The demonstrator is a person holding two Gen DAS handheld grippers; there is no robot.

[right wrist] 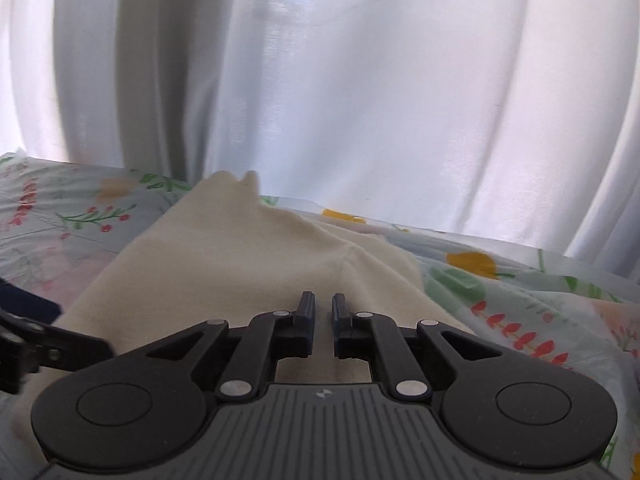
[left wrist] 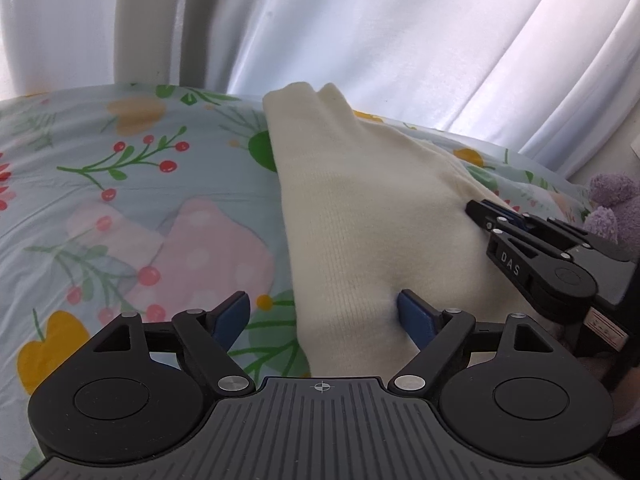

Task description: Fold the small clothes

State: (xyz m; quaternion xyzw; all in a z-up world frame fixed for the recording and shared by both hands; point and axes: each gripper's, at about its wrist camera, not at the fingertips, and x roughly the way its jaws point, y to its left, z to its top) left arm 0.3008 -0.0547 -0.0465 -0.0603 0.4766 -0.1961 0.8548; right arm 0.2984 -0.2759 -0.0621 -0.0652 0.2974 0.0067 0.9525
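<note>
A cream knitted garment [left wrist: 360, 208] lies on the floral bedsheet, stretching away toward the curtain; it also shows in the right wrist view [right wrist: 224, 264]. My left gripper [left wrist: 324, 312] is open wide, its jaws straddling the garment's near left edge, the right pad pressing into the cloth. My right gripper [right wrist: 323, 308] hovers over the near part of the garment with its jaws nearly together, a narrow gap between the pads and nothing visibly held. It shows from the side in the left wrist view [left wrist: 486, 210], low on the garment's right side.
The floral bedsheet [left wrist: 100, 200] covers the bed. A white curtain [right wrist: 360, 100] hangs just behind the bed's far edge. A purple plush toy [left wrist: 616, 208] sits at the right. The left gripper's finger shows at the left edge of the right wrist view [right wrist: 32, 320].
</note>
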